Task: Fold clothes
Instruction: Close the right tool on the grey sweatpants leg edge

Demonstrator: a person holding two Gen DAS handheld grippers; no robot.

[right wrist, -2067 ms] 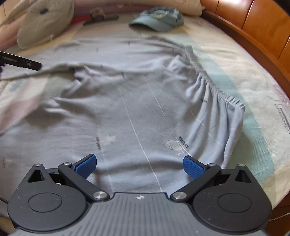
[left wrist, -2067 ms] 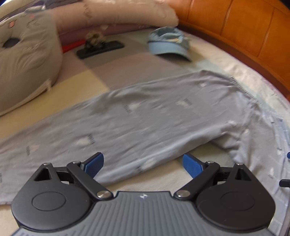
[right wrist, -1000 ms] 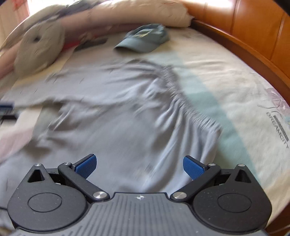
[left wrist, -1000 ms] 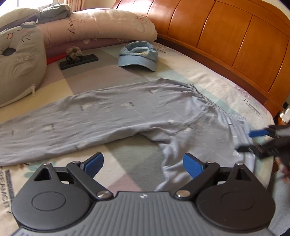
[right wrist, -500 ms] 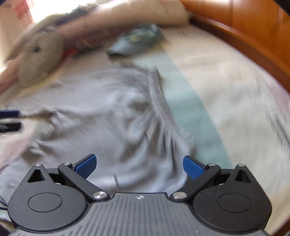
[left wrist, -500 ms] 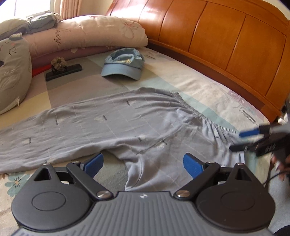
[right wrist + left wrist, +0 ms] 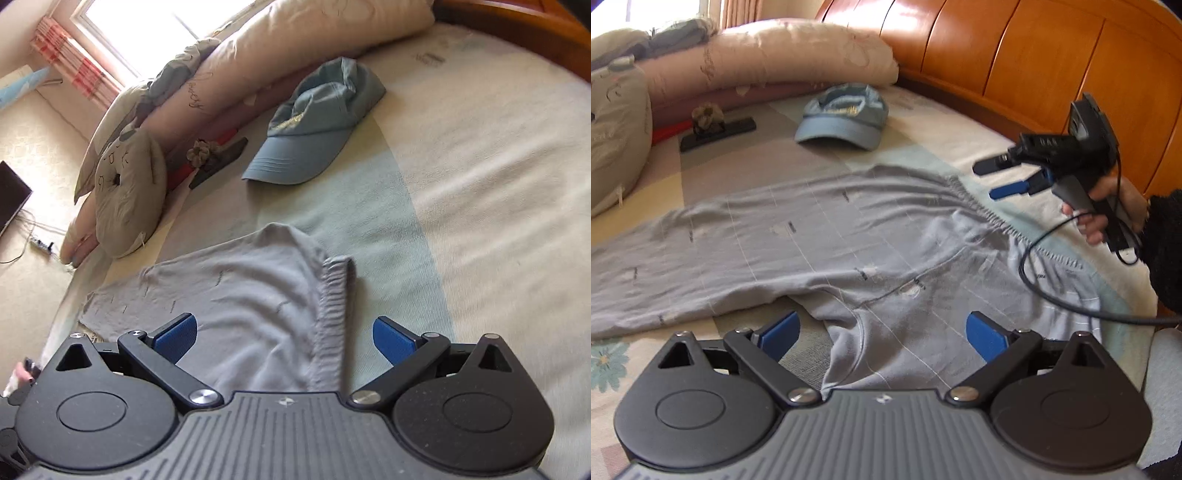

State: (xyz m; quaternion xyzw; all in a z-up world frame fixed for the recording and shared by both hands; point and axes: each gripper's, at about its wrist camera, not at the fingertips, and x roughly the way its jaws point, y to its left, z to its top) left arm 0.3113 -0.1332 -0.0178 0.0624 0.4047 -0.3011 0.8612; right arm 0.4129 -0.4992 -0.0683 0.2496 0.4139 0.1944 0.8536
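Observation:
Grey trousers (image 7: 820, 236) lie spread flat on the bed, one leg stretching left, the elastic waistband (image 7: 990, 218) at the right. My left gripper (image 7: 882, 332) is open and empty, low over the crotch and near leg. My right gripper (image 7: 997, 177) shows in the left wrist view, open, held above the bed just past the waistband. In the right wrist view the right gripper (image 7: 282, 336) is open over the gathered waistband corner (image 7: 334, 284) of the trousers (image 7: 236, 295), not touching it.
A blue cap (image 7: 846, 118) lies beyond the trousers, also in the right wrist view (image 7: 314, 125). Pillows (image 7: 768, 62) and a grey cushion (image 7: 129, 192) line the far side. A dark flat object (image 7: 718, 133) lies by them. The wooden headboard (image 7: 1034, 66) curves along the right.
My right gripper has swung up and away past the waistband end, now looking along the bed. My left gripper has drawn back toward the crotch. Both stay open.

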